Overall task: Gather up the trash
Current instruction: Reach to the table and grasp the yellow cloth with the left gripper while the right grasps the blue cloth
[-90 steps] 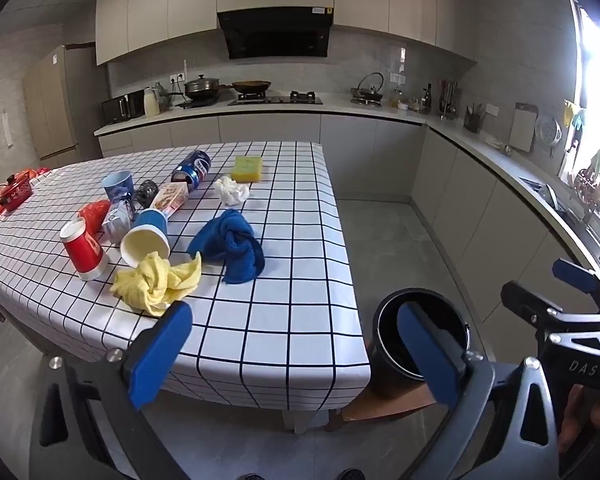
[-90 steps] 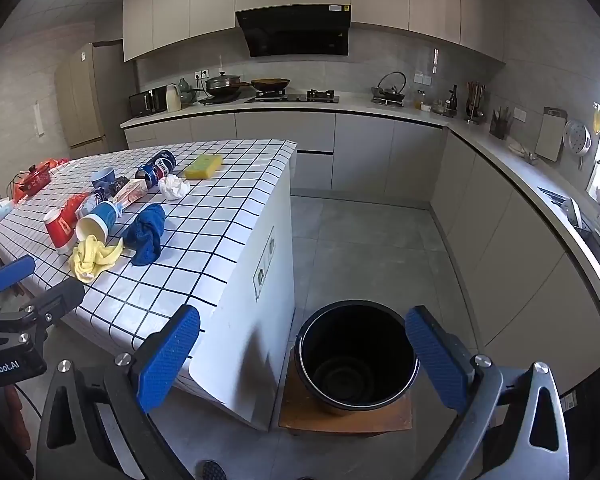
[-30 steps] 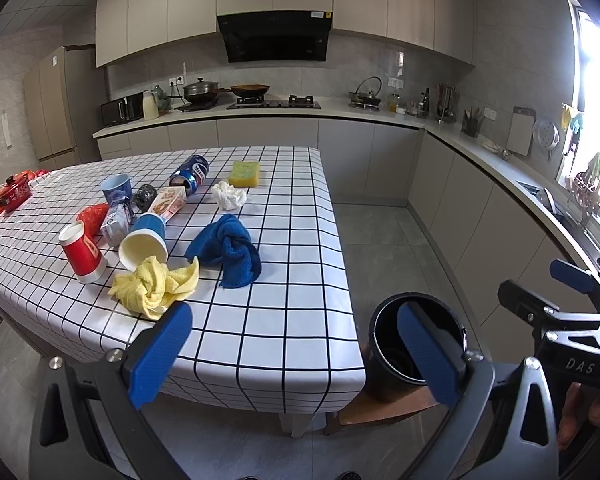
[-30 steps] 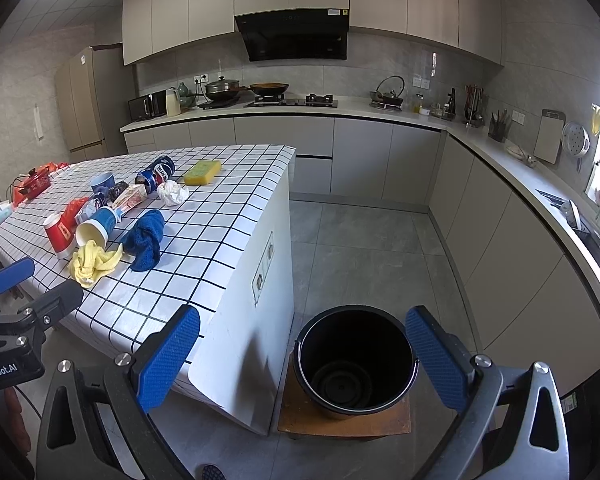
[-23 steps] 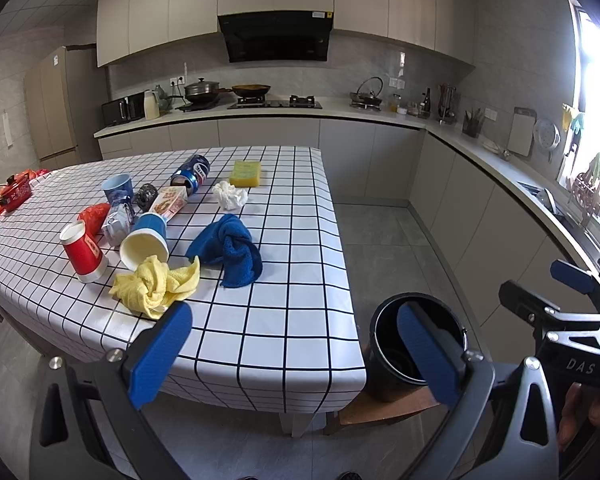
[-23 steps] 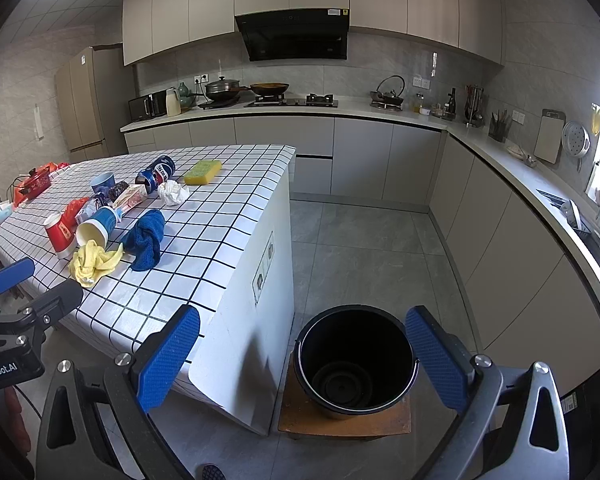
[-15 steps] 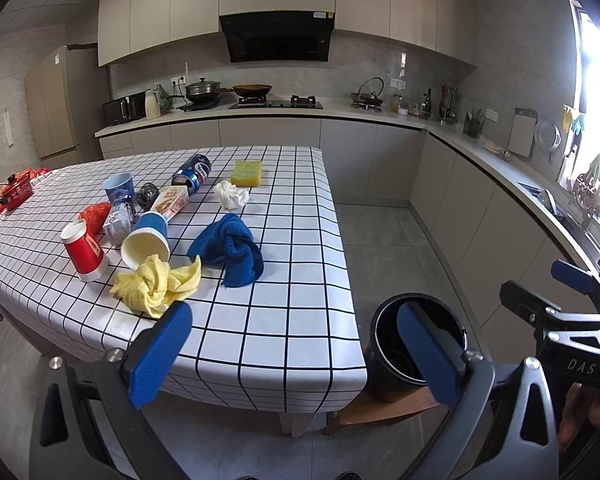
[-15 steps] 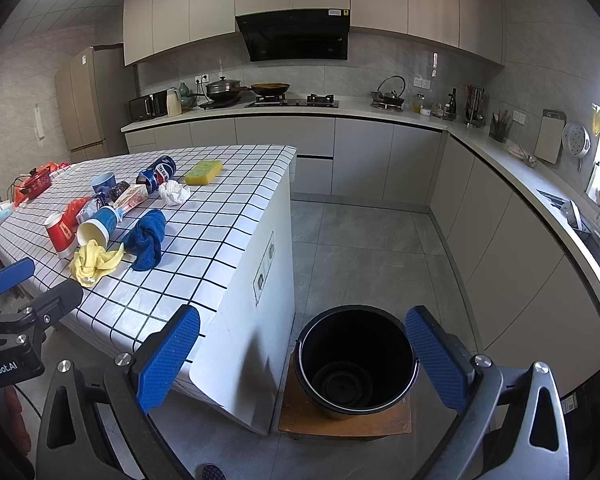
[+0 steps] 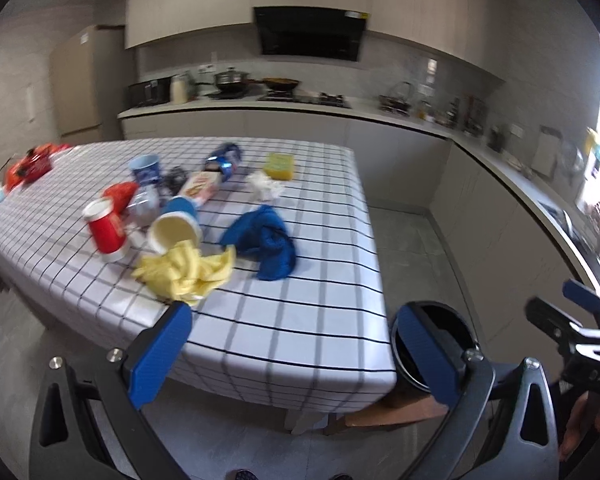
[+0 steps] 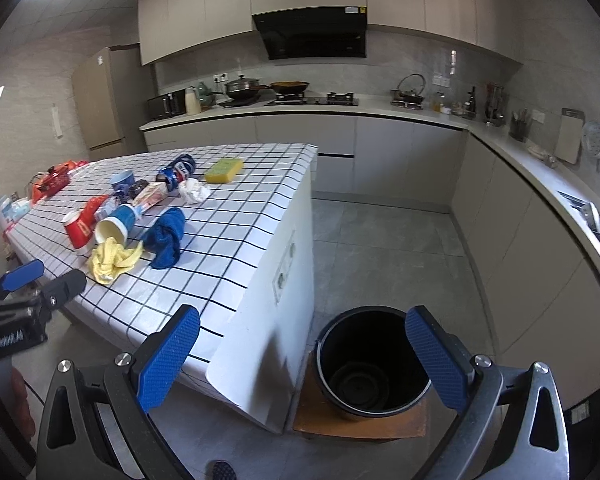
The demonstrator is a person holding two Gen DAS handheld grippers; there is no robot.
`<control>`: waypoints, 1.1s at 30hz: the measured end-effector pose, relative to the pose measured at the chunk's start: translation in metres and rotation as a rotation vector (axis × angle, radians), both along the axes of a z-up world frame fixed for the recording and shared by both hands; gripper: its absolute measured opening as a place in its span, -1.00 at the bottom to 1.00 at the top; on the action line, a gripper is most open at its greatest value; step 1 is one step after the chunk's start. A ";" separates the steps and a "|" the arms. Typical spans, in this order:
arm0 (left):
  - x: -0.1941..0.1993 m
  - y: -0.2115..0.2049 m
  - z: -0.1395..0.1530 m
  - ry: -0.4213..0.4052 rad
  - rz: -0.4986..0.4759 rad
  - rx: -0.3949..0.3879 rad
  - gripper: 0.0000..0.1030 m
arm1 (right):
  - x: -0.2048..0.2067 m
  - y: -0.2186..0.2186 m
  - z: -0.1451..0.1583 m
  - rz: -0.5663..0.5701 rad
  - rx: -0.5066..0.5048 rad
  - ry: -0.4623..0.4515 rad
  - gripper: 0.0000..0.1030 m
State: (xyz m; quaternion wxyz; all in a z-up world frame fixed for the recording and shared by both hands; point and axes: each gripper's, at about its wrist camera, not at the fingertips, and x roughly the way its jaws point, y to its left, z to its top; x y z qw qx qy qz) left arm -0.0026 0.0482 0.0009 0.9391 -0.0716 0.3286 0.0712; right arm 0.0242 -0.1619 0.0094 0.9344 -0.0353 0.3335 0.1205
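While wide open, both hand-held grippers point(image 9: 289, 350) point(image 10: 302, 354) — empty

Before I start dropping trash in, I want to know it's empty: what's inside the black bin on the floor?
The black bin shows only dark ridged bottom rings; no trash is visible. Its near inner wall is hidden by its rim.

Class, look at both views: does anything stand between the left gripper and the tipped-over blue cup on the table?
Yes. The yellow cloth lies bunched right at the mouth of the blue cup, on the side facing the left gripper, which is open and empty. The red cup stands close beside it.
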 end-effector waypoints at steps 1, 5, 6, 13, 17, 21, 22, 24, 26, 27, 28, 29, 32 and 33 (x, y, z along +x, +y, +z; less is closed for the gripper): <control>-0.001 0.008 -0.001 -0.005 0.019 -0.014 1.00 | 0.001 0.002 -0.001 0.011 0.004 0.000 1.00; 0.001 0.040 -0.007 0.001 0.087 -0.062 1.00 | 0.007 0.012 -0.003 0.060 0.019 0.001 1.00; 0.002 0.044 -0.009 0.003 0.097 -0.064 1.00 | 0.009 0.017 -0.003 0.079 0.022 0.001 1.00; 0.003 0.077 -0.028 0.028 0.150 -0.038 0.94 | 0.026 0.060 -0.008 0.180 0.028 0.002 0.94; 0.006 0.093 -0.039 0.047 0.130 -0.050 0.75 | 0.042 0.092 -0.014 0.229 0.021 0.018 0.71; 0.014 0.113 -0.047 0.054 0.145 -0.053 0.71 | 0.057 0.118 -0.021 0.259 0.020 0.039 0.51; 0.017 0.120 -0.048 0.055 0.153 -0.051 0.71 | 0.062 0.127 -0.023 0.268 0.016 0.046 0.48; 0.022 0.132 -0.049 0.055 0.162 -0.049 0.71 | 0.069 0.140 -0.027 0.279 0.010 0.060 0.40; 0.028 0.143 -0.051 0.056 0.165 -0.044 0.71 | 0.075 0.152 -0.032 0.285 0.010 0.074 0.39; 0.031 0.148 -0.053 0.060 0.161 -0.044 0.71 | 0.078 0.159 -0.034 0.288 0.009 0.080 0.39; 0.035 0.152 -0.056 0.067 0.153 -0.051 0.71 | 0.081 0.165 -0.036 0.290 0.009 0.085 0.38; 0.040 0.155 -0.060 0.072 0.138 -0.067 0.71 | 0.084 0.171 -0.038 0.294 0.007 0.088 0.36; 0.050 0.153 -0.070 0.087 0.100 -0.072 0.71 | 0.096 0.187 -0.048 0.295 -0.007 0.109 0.22; 0.055 0.153 -0.073 0.091 0.090 -0.075 0.70 | 0.102 0.191 -0.052 0.290 -0.007 0.118 0.14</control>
